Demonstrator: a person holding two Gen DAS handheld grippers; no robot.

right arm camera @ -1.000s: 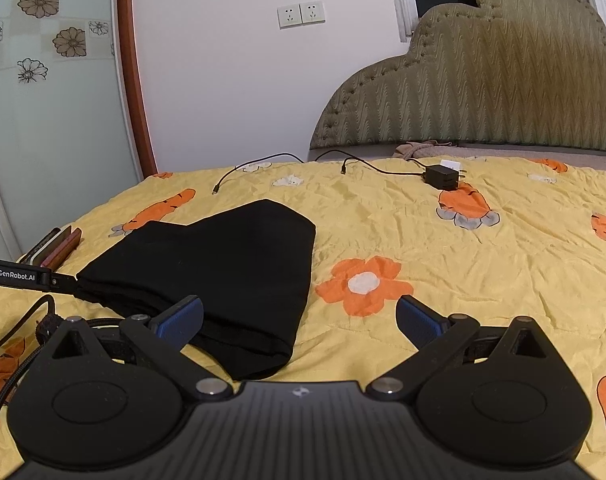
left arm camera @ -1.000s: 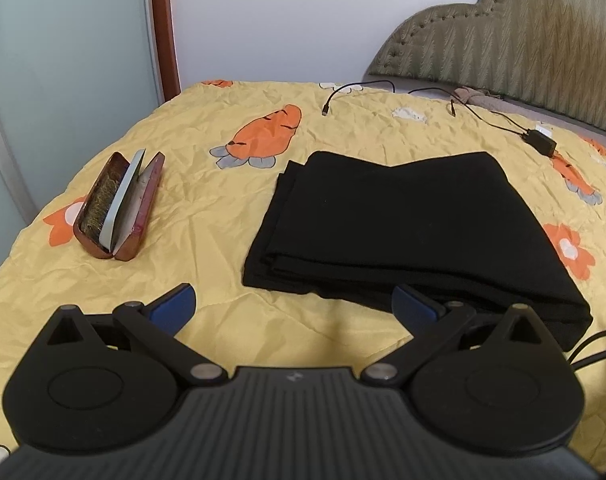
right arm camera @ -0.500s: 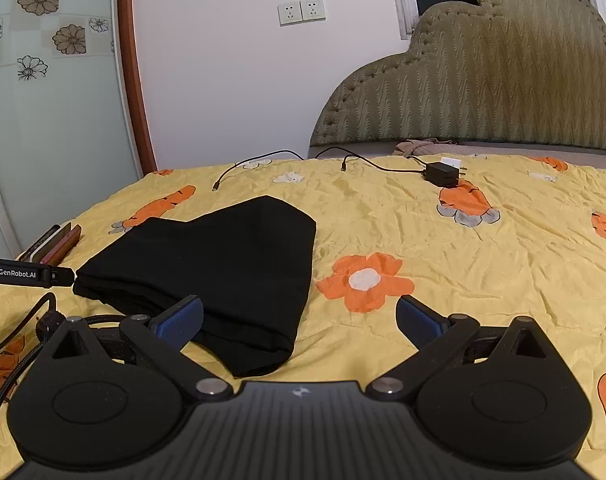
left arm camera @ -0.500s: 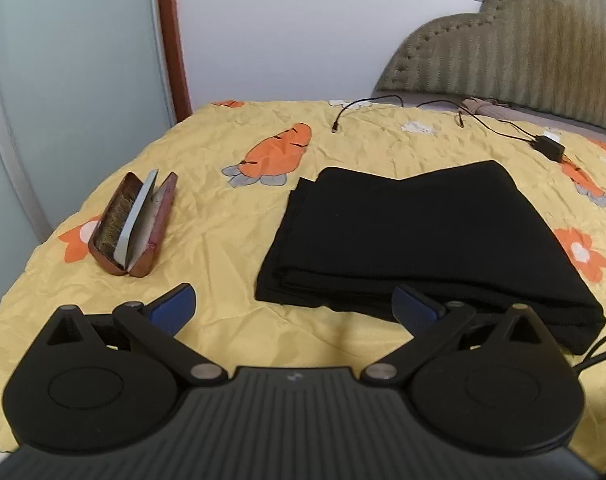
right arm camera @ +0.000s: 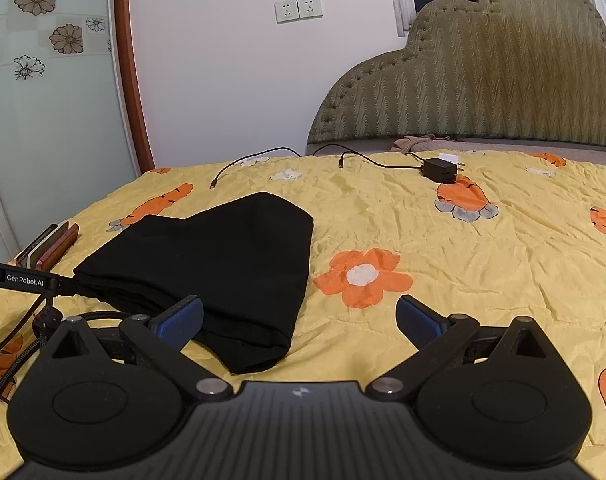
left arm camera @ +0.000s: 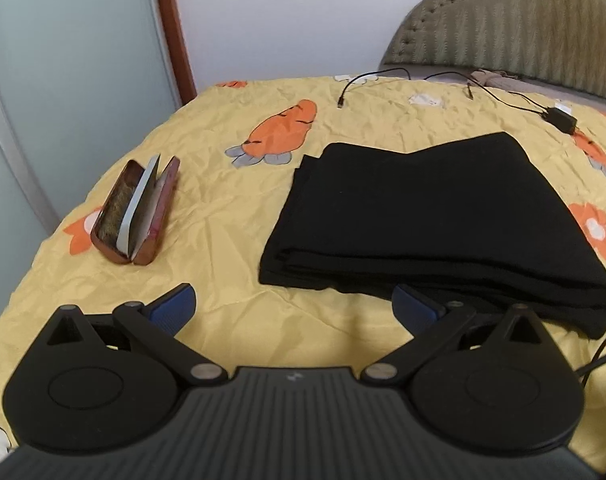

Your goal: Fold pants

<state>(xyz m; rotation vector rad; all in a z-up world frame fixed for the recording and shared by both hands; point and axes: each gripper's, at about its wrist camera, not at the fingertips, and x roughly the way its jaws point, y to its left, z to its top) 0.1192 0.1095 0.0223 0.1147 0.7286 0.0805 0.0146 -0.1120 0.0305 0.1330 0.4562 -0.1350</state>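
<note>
Pants [left arm camera: 431, 216] lie folded on yellow bedspread [left arm camera: 231, 184], approx. mid-bed; left gripper [left arm camera: 293, 306] & right gripper [right arm camera: 299, 320] both spread wide, empty, near its front edge; glasses case [left arm camera: 137, 216], probably open, lies apart.

Folded pants [left arm camera: 435, 216] lie on the bedspread [left arm camera: 223, 184], case [left arm camera: 137, 210] to their left, charger [left arm camera: 561, 118] behind.

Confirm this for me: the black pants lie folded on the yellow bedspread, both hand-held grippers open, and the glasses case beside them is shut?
Not quite: the glasses case lies open, as the left wrist view shows. The pants are folded on the bedspread, and both grippers, left and right, are open.
</note>
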